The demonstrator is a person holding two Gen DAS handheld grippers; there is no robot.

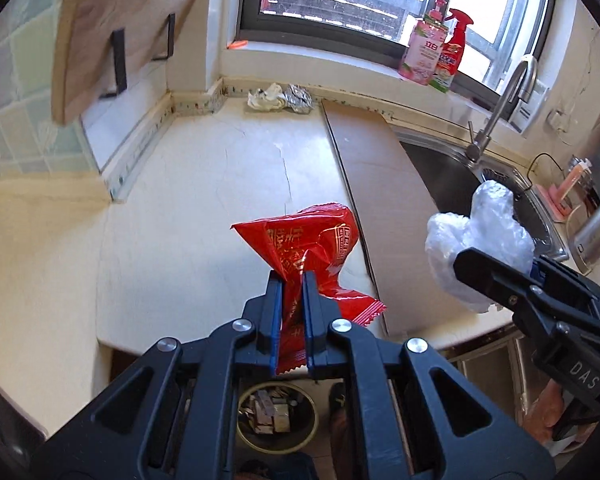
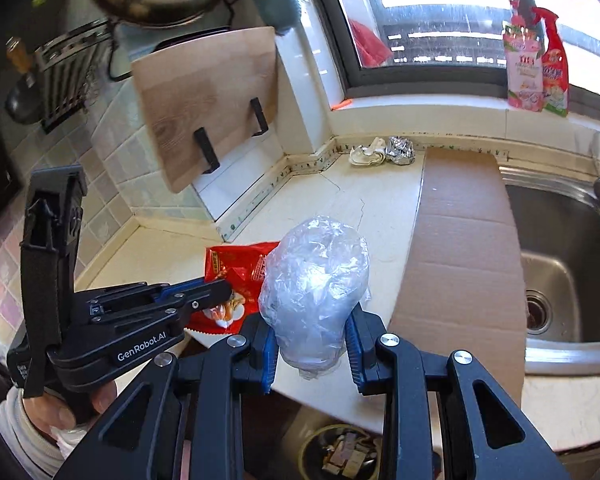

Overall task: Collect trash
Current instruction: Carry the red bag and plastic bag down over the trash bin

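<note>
The left tool (image 1: 292, 280) is clamped on a red snack wrapper (image 1: 316, 240), held above the front edge of the desk (image 1: 204, 168). The right tool (image 2: 312, 328) grips a crumpled clear plastic bag (image 2: 316, 276) just beside it. Below the desk edge stands a bin (image 1: 278, 416) with scraps inside. A cardboard sheet (image 2: 460, 240) lies beside the sink (image 2: 572, 248). At the back wall rest a crumpled tissue (image 1: 265, 97) and a foil ball (image 1: 298, 98), touching.
</note>
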